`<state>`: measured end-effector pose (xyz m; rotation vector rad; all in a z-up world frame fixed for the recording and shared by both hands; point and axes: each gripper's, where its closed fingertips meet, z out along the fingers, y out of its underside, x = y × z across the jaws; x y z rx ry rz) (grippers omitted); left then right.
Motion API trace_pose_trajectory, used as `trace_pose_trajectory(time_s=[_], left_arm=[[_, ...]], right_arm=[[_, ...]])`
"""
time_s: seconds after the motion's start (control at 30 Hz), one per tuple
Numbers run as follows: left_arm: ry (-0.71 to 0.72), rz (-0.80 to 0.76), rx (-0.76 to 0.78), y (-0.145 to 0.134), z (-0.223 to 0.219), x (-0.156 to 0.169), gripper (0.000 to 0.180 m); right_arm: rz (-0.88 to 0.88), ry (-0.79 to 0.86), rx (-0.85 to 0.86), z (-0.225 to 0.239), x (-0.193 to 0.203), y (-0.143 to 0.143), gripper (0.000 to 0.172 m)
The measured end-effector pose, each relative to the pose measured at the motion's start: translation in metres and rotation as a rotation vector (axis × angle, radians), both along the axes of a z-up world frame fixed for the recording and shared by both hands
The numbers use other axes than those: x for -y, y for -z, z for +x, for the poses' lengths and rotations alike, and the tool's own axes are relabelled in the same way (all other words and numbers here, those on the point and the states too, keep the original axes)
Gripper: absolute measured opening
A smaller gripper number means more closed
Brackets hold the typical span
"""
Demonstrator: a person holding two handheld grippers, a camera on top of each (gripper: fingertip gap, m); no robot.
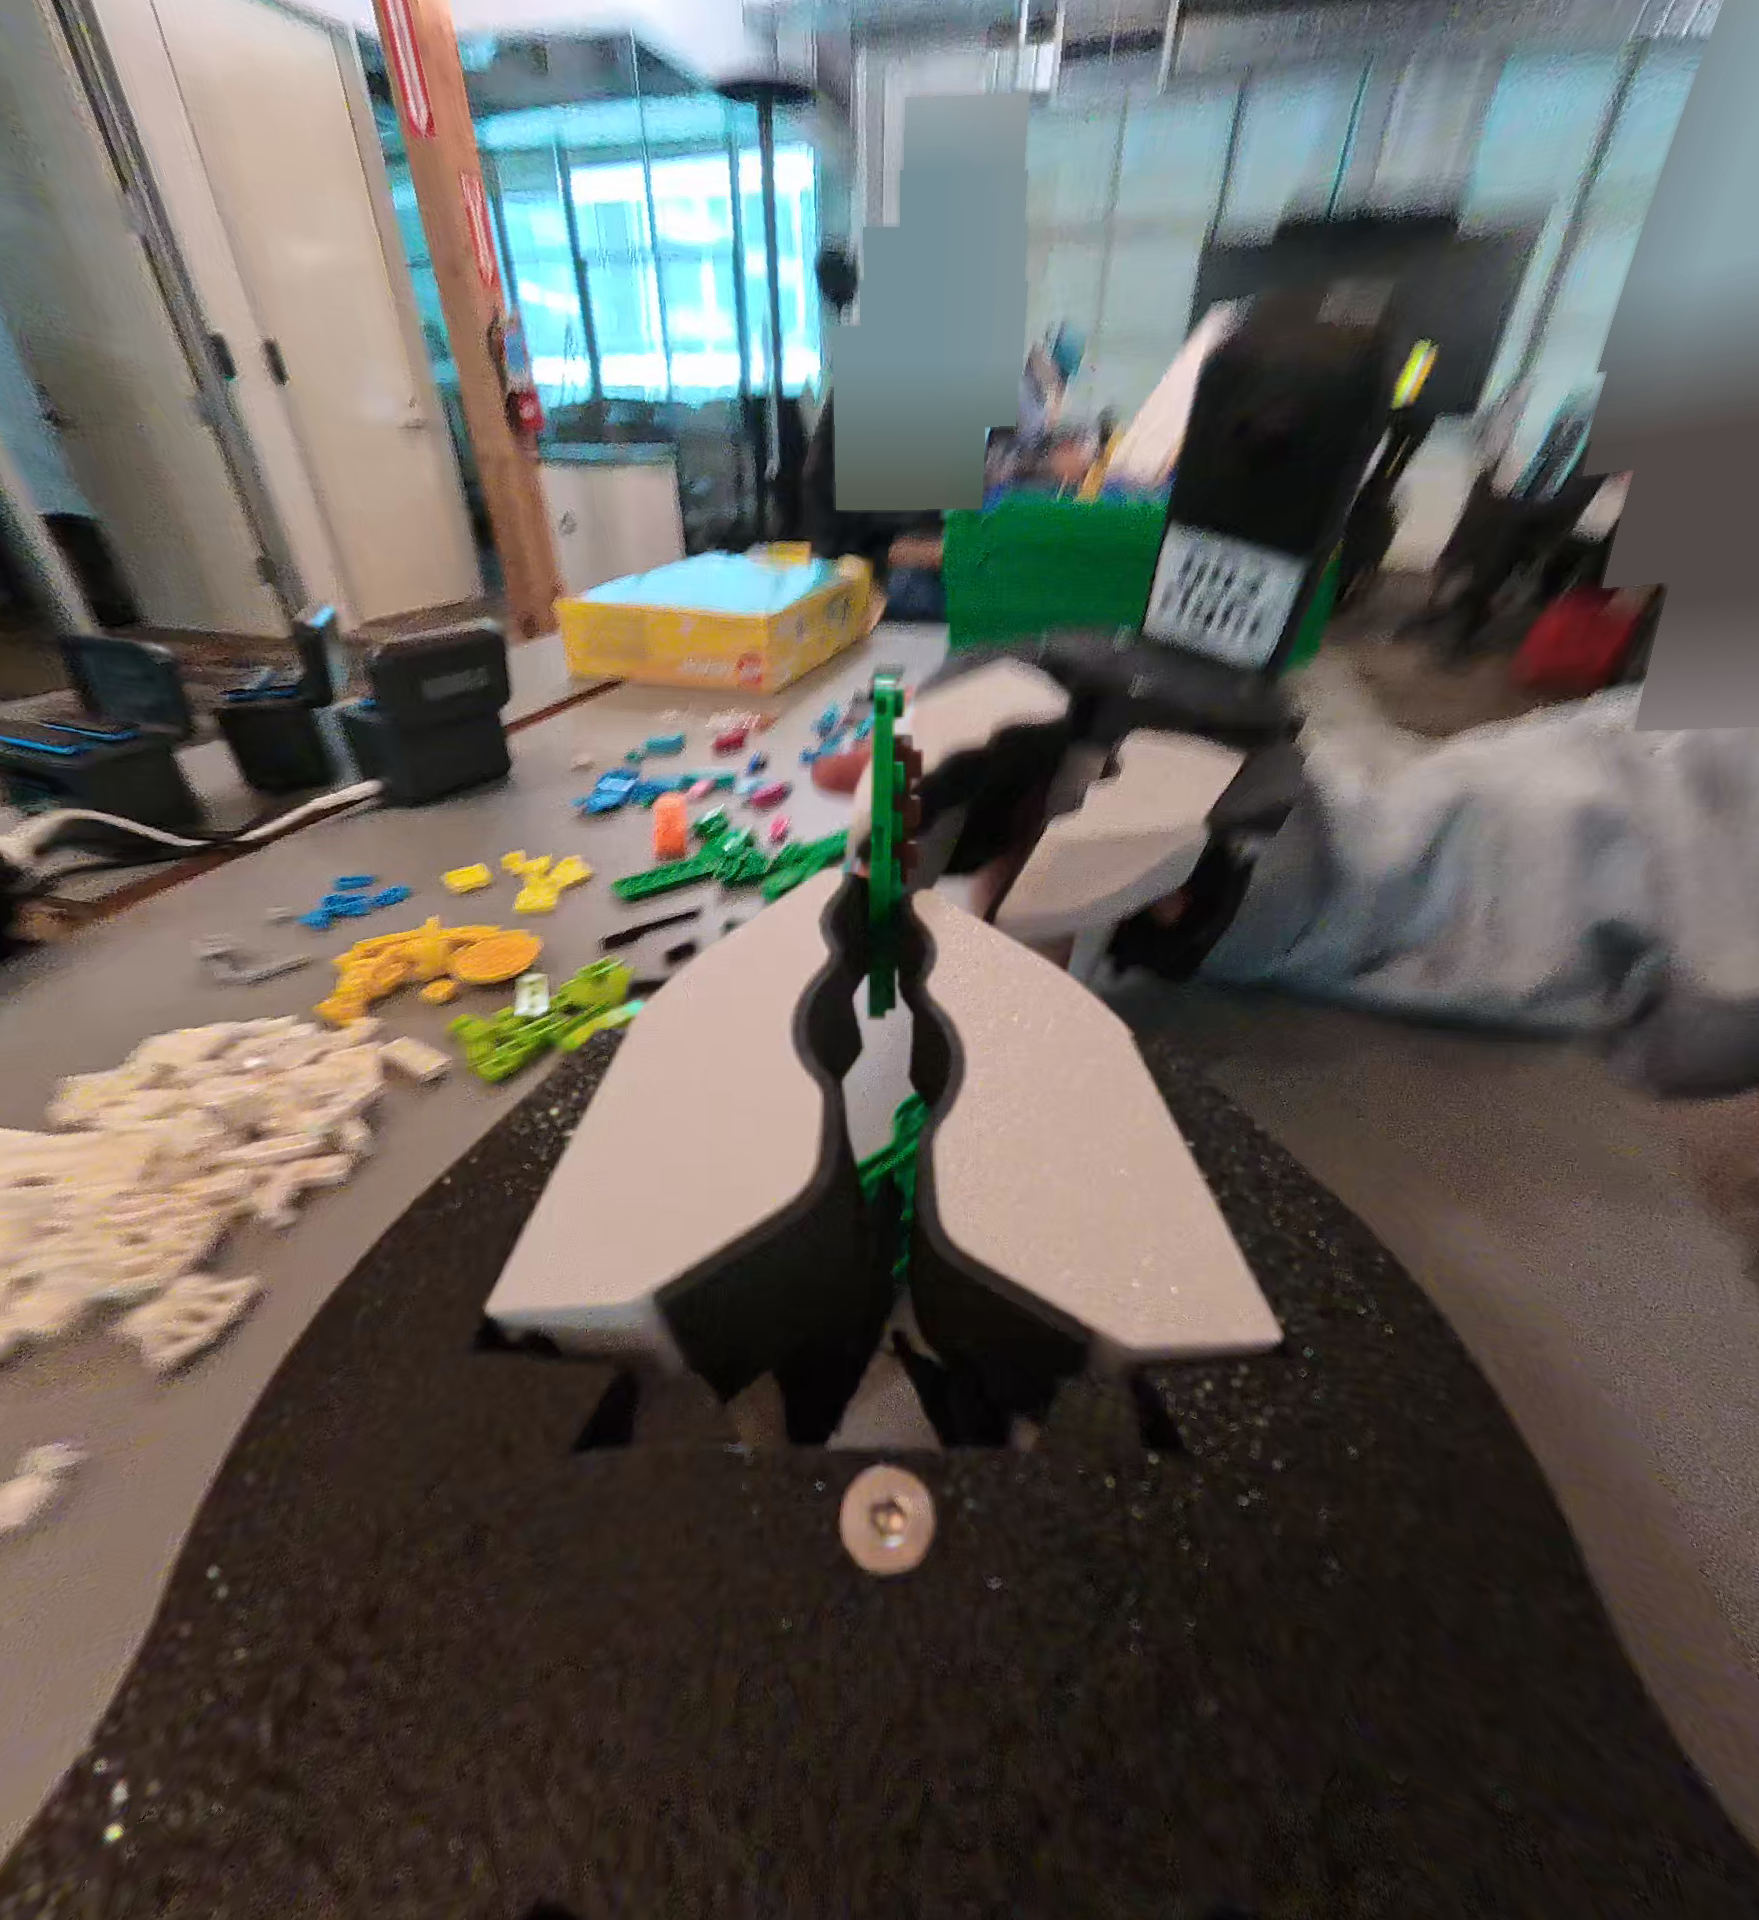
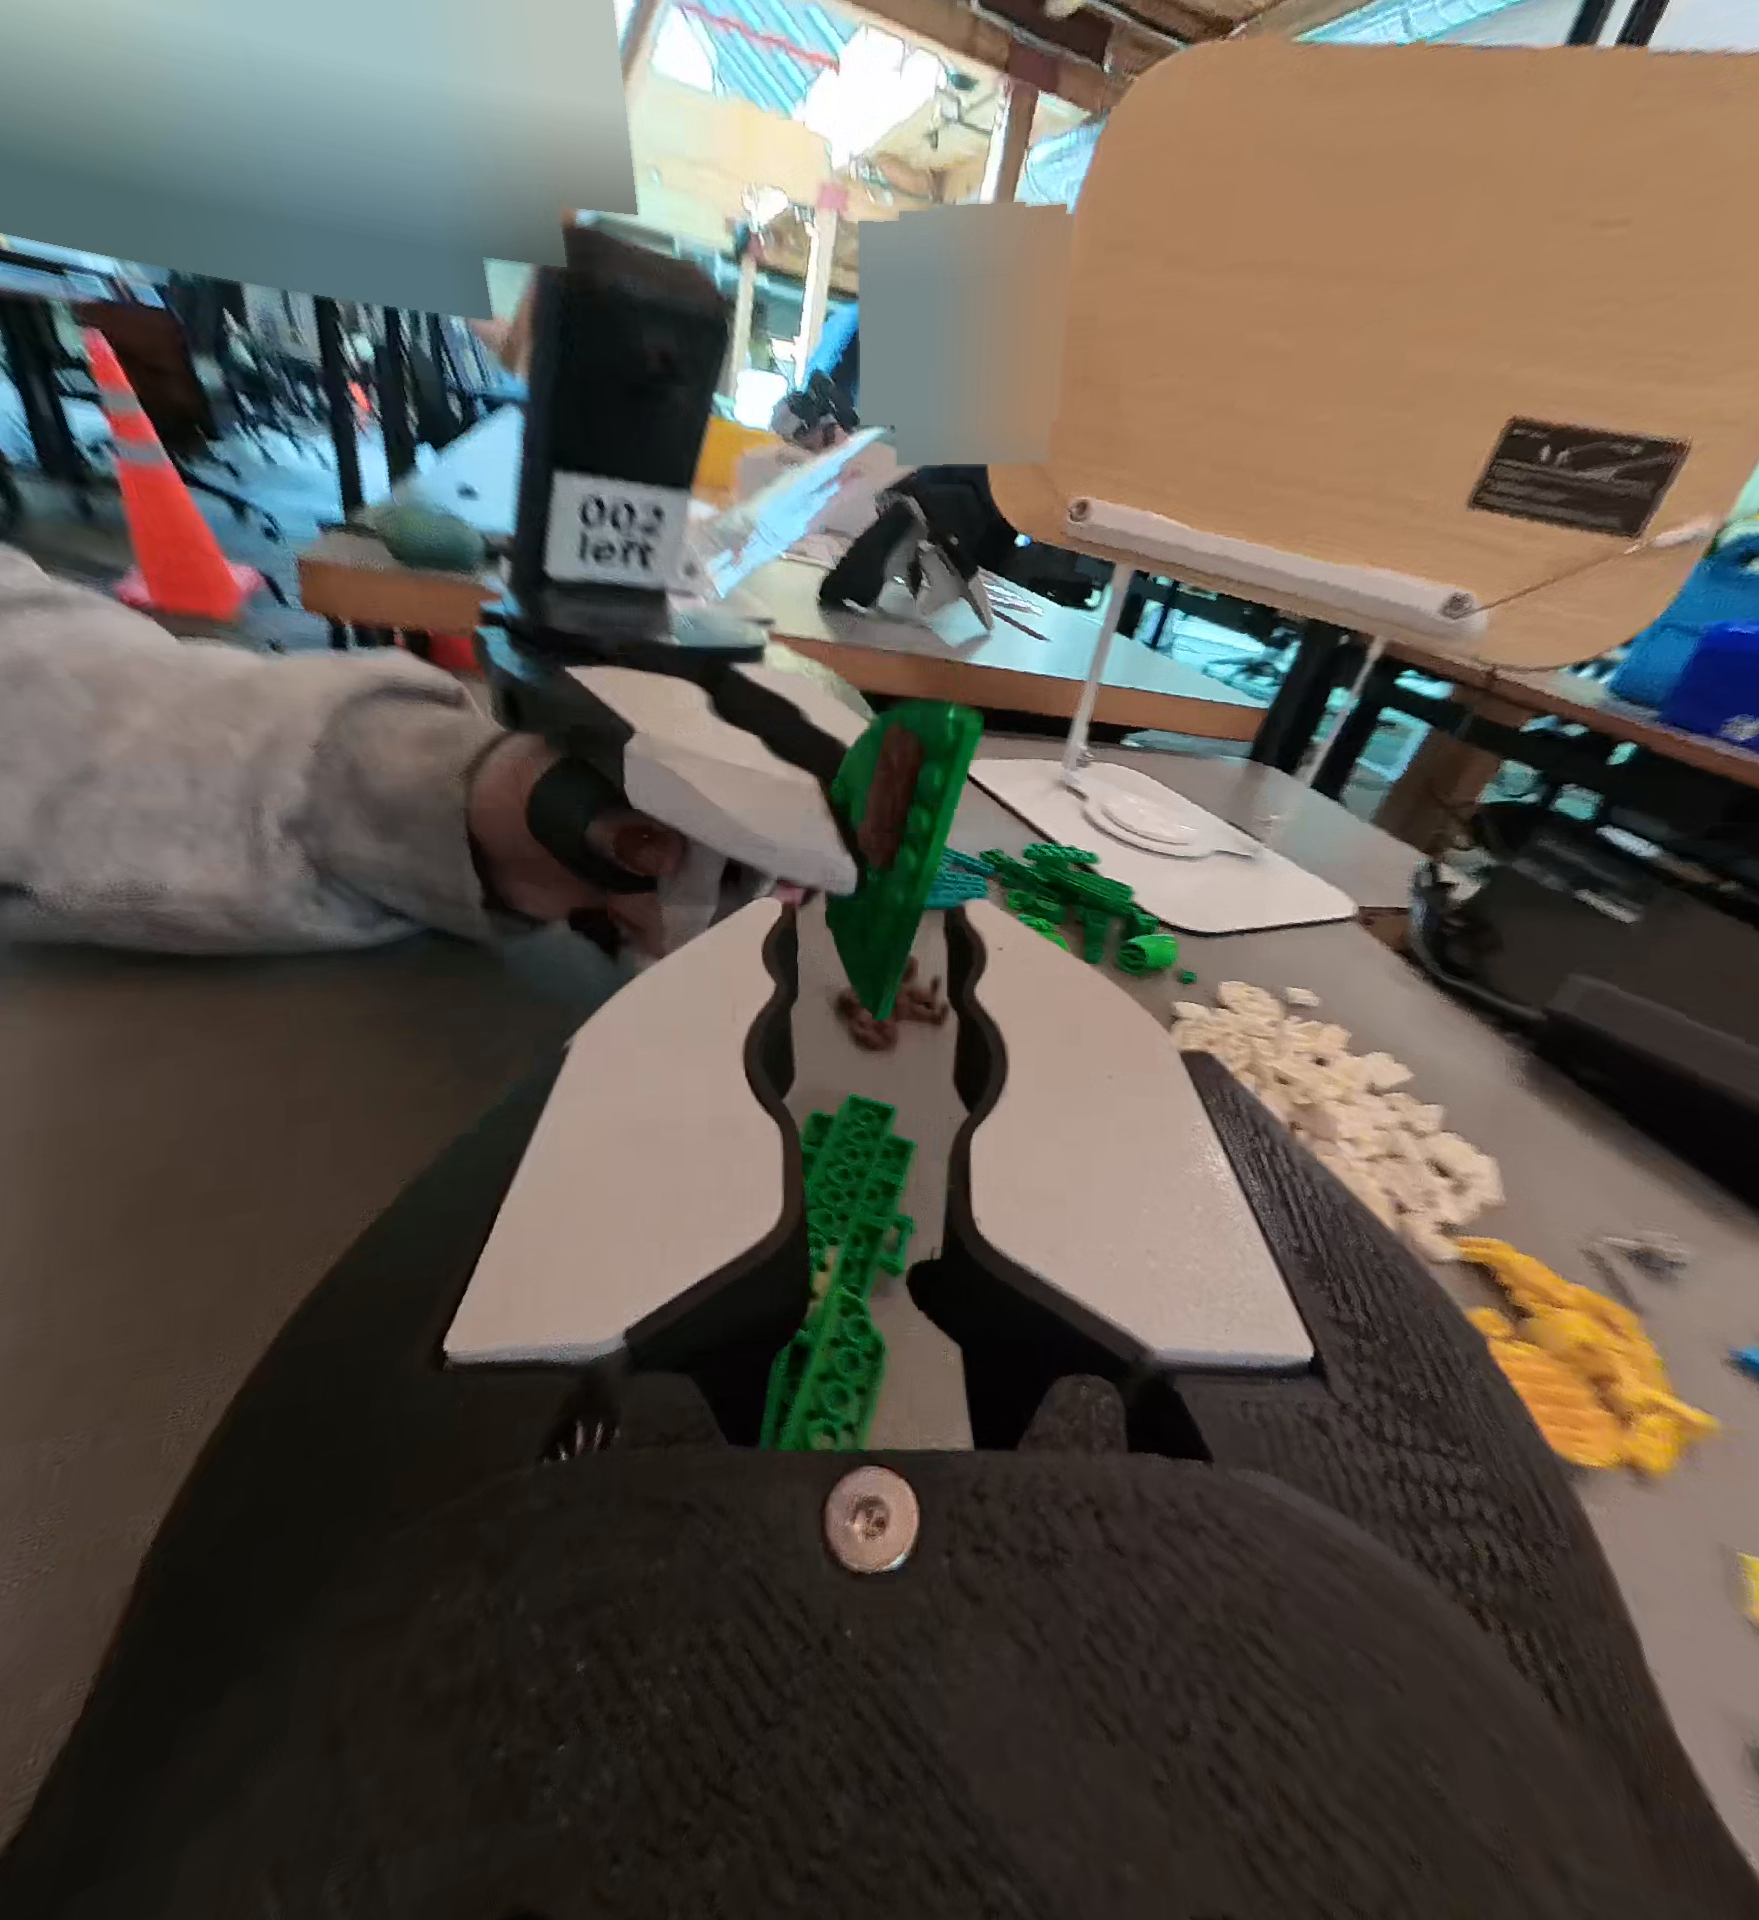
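A: What carries it all?

B: A grey bench (image 1: 179,997) in an open workroom. Sorted brick heaps lie on it: white bricks (image 1: 116,1174), yellow bricks (image 1: 418,966), green bricks (image 1: 729,862). A yellow box (image 1: 709,623) sits toward its far edge.

A: And each claw?

B: The left claw (image 1: 883,940) is nearly closed, pinching a green plate (image 1: 885,831) that carries a brown piece (image 2: 890,795). The right claw (image 2: 870,951) stands apart, pads clear of the plate's tip, gripping nothing, above small brown bricks (image 2: 880,1018).
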<state>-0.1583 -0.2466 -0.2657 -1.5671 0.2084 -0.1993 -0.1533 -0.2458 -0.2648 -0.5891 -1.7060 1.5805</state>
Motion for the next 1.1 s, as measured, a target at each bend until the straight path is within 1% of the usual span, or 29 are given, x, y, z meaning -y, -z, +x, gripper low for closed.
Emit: trace_pose_trajectory(time_s=[0.07,0.1,0.13,0.23,0.3,0.4,0.47,0.53,0.6,0.67,0.7,0.77,0.83,0.9,1.0,1.07,1.1], left_arm=[[-0.029,-0.088,-0.196,0.014,0.002,-0.001,0.006],[-0.017,-0.116,-0.265,0.021,0.006,-0.001,0.006],[0.008,-0.137,-0.301,0.026,0.012,-0.002,0.006],[0.06,-0.161,-0.307,0.033,0.021,-0.002,0.006],[0.074,-0.165,-0.27,0.033,0.02,-0.001,0.005],[0.049,-0.126,-0.203,0.027,0.014,-0.002,0.007],[-0.026,-0.087,-0.189,0.022,0.005,-0.005,0.016],[-0.106,-0.071,-0.278,0.023,-0.002,-0.007,0.032],[-0.227,-0.078,-0.44,0.026,-0.013,-0.01,0.042],[-0.331,-0.073,-0.608,0.027,-0.019,-0.012,0.042],[-0.342,-0.061,-0.647,0.027,-0.017,-0.013,0.042],[-0.361,-0.022,-0.65,0.023,-0.012,-0.015,0.043],[-0.395,0.02,-0.647,0.015,-0.012,-0.014,0.043],[-0.425,0.041,-0.682,0.01,-0.014,-0.012,0.045],[-0.451,0.048,-0.768,0.009,-0.014,-0.011,0.034],[-0.461,0.04,-0.8,0.01,-0.015,-0.011,0.034],[-0.453,0.032,-0.793,0.01,-0.015,-0.011,0.034]], right_arm=[[0.076,0.026,-0.044,0.002,-0.001,-0.002,0.029],[0.108,0.033,-0.061,0.003,0.0,-0.002,0.028],[0.144,0.036,-0.069,0.004,0.001,-0.001,0.028],[0.246,0.02,-0.063,0.006,0.005,0.008,0.024],[0.236,-0.001,-0.048,0.008,0.008,0.011,0.014],[0.129,-0.009,0.014,0.005,0.011,0.007,0.01],[0.008,-0.006,0.054,0.001,0.009,0.002,0.007],[-0.127,0.032,0.099,-0.006,0.002,-0.002,0.007],[-0.258,0.06,0.161,-0.013,-0.005,-0.002,0.007],[-0.398,0.031,0.222,-0.015,-0.007,-0.003,0.007],[-0.462,0.01,0.25,-0.015,-0.006,-0.004,0.006],[-0.557,-0.039,0.297,-0.015,-0.003,-0.005,0.006],[-0.601,-0.062,0.325,-0.015,-0.001,-0.005,0.006],[-0.627,-0.071,0.331,-0.015,0.0,-0.006,0.006],[-0.659,-0.079,0.344,-0.015,-0.001,-0.007,0.007],[-0.663,-0.082,0.354,-0.016,-0.002,-0.006,0.007],[-0.656,-0.08,0.355,-0.016,-0.002,-0.005,0.007]])
